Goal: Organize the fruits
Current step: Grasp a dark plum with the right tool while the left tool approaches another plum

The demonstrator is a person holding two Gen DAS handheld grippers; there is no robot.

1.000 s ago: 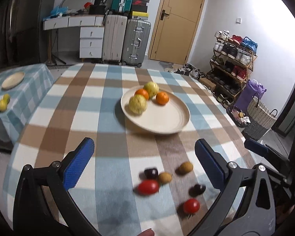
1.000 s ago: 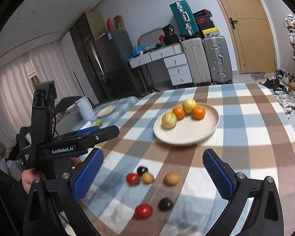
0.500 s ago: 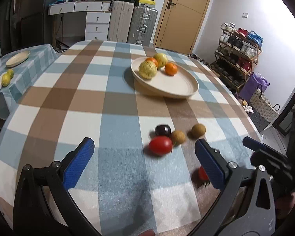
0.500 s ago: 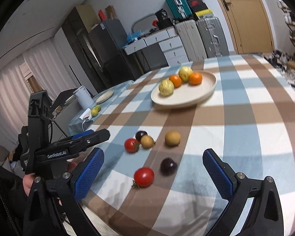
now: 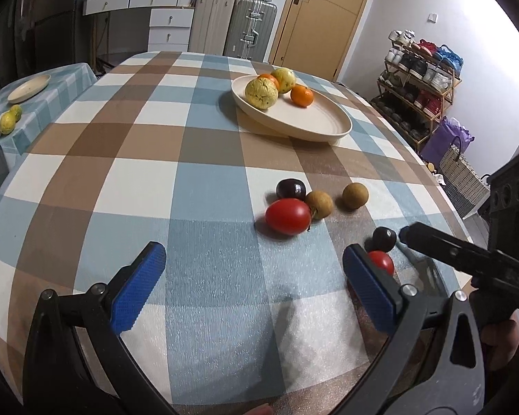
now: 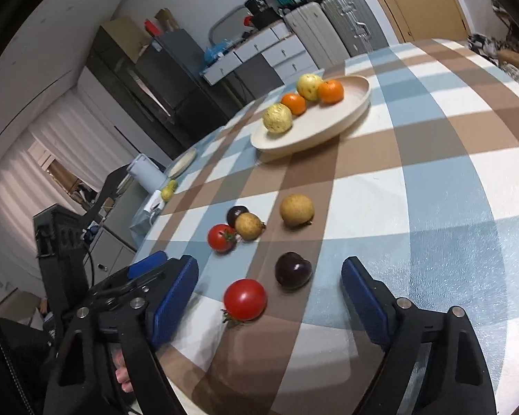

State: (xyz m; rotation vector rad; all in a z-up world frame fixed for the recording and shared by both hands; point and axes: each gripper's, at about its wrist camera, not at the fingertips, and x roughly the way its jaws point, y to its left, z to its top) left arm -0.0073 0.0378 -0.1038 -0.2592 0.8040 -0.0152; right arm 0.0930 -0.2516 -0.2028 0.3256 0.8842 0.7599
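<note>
- Fruits still loose on the table (image 6: 432, 207) form a small cluster well short of the cream plate (image 6: 360, 103), which already carries two oranges and two yellowish fruits.
- Right hand-held gripper (image 6: 270, 297): its jaws have just been closing but stand apart, gripping nothing; a red tomato (image 6: 245, 299) and a dark plum (image 6: 293, 269) lie on the cloth between and just ahead of the blue pads.
- That tomato sits nearer the left pad, the plum nearer the middle; both are roundish, so no long axis matters.
- Left hand-held gripper (image 5: 252, 276) is wide open and empty; a larger tomato (image 5: 288, 216) lies just ahead, right of its centre line, touching a brown longan (image 5: 320, 204), a second plum (image 5: 290, 188) behind.
- Judgement: the right hand is nearer its pair; the plum looks the better-centred pick.
</note>
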